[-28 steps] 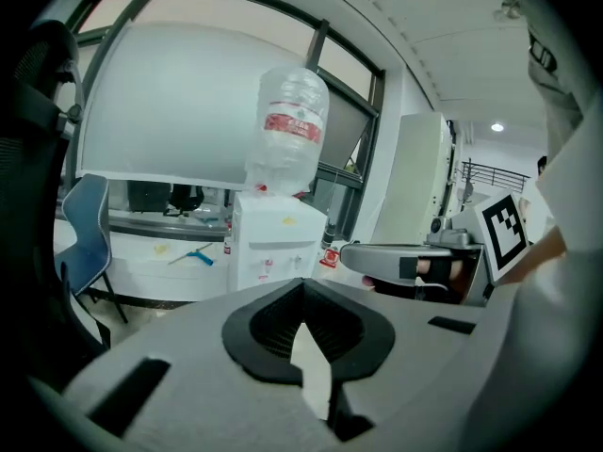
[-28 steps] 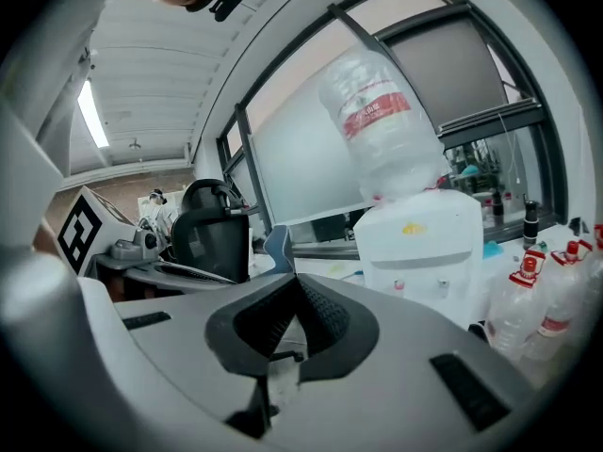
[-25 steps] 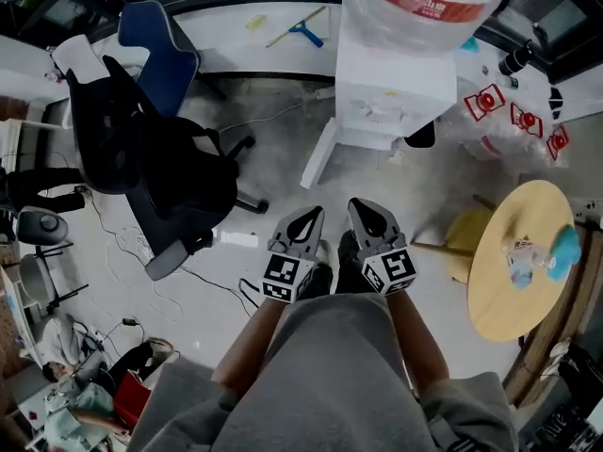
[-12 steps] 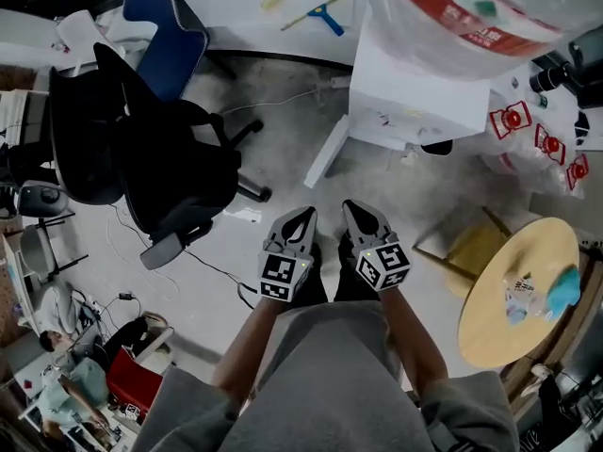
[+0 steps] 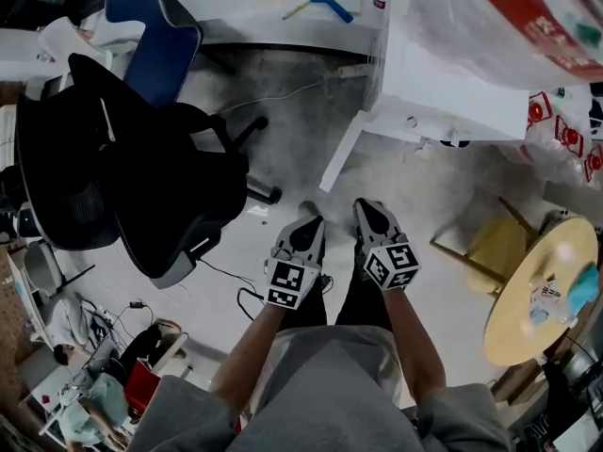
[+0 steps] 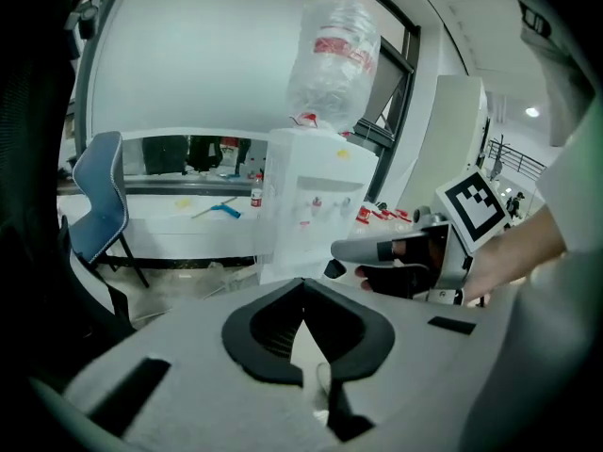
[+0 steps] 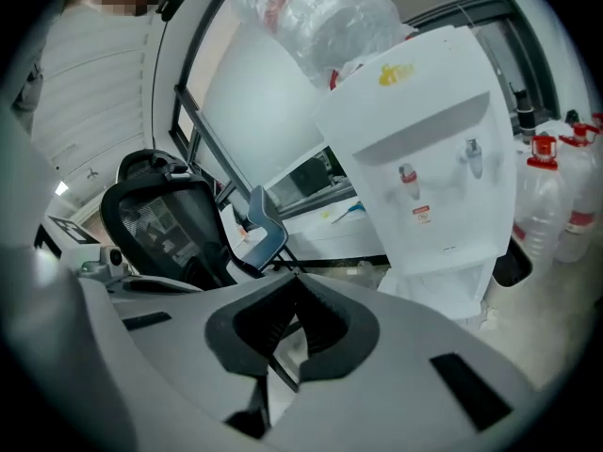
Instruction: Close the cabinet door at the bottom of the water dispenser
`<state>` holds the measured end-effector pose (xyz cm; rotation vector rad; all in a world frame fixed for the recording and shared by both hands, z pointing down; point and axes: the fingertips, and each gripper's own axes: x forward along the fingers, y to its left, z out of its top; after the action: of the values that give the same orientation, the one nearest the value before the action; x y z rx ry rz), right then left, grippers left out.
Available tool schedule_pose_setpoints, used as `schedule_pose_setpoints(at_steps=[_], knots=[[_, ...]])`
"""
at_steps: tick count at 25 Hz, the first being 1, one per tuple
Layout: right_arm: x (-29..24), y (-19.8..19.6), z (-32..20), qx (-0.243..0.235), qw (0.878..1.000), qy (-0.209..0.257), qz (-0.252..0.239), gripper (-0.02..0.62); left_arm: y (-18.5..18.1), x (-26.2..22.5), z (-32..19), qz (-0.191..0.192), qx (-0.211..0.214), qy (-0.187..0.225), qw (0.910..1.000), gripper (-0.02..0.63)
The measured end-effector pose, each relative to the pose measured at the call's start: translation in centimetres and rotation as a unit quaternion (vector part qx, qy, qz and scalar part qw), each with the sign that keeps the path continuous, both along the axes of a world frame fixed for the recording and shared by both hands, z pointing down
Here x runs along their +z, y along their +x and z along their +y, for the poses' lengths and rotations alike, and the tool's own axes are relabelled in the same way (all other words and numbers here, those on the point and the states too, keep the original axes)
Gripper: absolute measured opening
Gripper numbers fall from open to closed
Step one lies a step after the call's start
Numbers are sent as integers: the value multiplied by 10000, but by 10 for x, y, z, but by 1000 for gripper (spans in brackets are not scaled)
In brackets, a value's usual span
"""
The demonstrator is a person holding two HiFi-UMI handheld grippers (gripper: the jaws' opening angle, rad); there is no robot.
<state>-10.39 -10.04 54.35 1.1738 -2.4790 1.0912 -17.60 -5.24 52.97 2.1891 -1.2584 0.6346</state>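
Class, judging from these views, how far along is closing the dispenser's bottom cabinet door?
Nothing looks done: the cabinet door stands swung out from the water dispenser. In hand: nothing; left gripper and right gripper are shut, empty, short of the door. Left: reach it and push it closed.

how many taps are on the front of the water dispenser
2. Both sit side by side on the water dispenser front panel in the right gripper view: the left tap above the small label, the right tap beside it. None seems hidden.
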Motion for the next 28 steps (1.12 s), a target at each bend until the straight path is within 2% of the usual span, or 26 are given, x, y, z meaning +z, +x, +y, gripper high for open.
schedule_pose_setpoints(at_steps=[4, 8, 15, 17, 23, 28], knots=[[20, -18, -1, 214, 9997, -121, -31, 9, -22, 21, -5, -28, 83, -46, 10000, 7], [57, -39, 1, 424, 9985, -334, -72, 9, -38, 41, -18, -119, 110, 82, 9998, 6], [151, -90, 10, 657, 9937, -898, -140, 9, -57, 67, -29, -137, 271, 225, 9993, 6], [182, -100, 14, 724, 9913, -1095, 5, 9, -59, 78, -32, -131, 309, 229, 9992, 6], [263, -107, 19, 1389, 9719, -1703, 849, 9, -67, 107, -38, -183, 619, 308, 9974, 6], [298, -125, 14, 1808, 9599, -2024, 707, 8, -80, 120, -43, -268, 794, 355, 9959, 6]])
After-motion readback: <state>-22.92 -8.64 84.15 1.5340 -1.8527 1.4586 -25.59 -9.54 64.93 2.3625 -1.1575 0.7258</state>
